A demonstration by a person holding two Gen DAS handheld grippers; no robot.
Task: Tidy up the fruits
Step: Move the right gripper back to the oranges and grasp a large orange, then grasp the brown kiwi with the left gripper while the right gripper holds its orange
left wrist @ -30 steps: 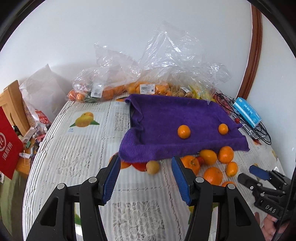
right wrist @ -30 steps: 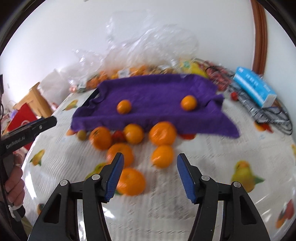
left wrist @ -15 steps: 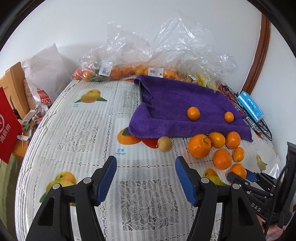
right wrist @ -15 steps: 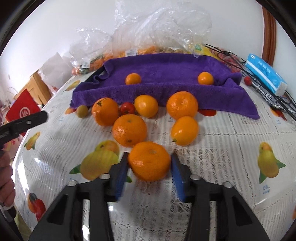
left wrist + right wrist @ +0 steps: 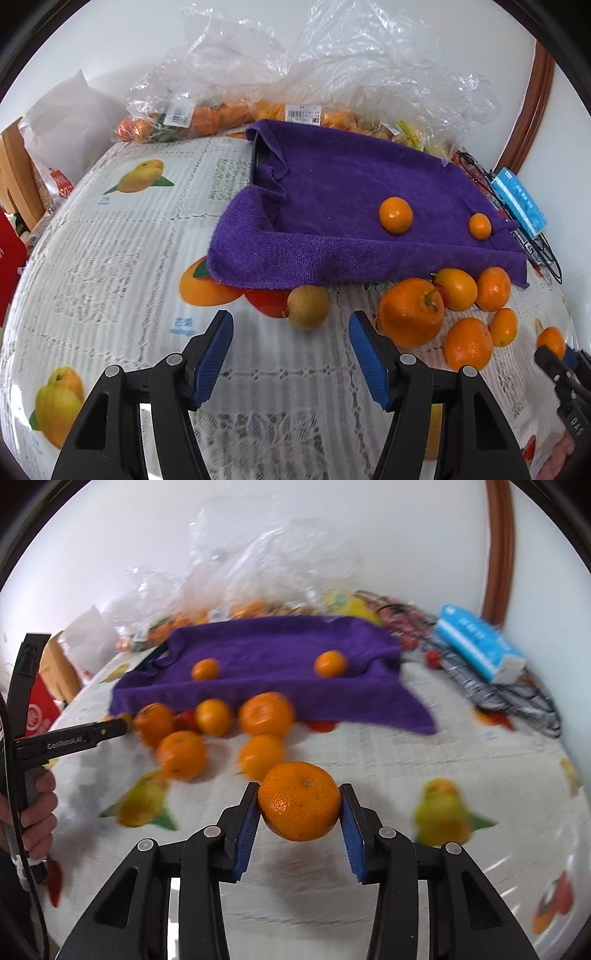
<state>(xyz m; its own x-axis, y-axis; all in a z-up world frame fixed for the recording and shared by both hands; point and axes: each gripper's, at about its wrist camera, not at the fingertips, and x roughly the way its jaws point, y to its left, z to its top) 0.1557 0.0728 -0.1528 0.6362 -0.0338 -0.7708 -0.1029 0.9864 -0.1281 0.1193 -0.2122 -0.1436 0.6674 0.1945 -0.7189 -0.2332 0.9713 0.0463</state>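
Note:
A purple towel lies over a tray at the back of the table, with two small oranges on it. Several oranges sit loose on the cloth in front of the towel. A small yellow-brown fruit rests just ahead of my left gripper, which is open with nothing between its pads. My right gripper is shut on a large orange, held a little above the table. In the right wrist view the left gripper points at the left end of the orange cluster.
Clear plastic bags of fruit line the wall behind the towel. A blue box and black cables lie at the right. A white bag and red packaging stand past the table's left edge. A hand grips the left tool.
My right gripper came down over an orange, shut on it and lifted it off the cloth. My left gripper sank toward the small yellow-brown fruit, jaws slightly wider.

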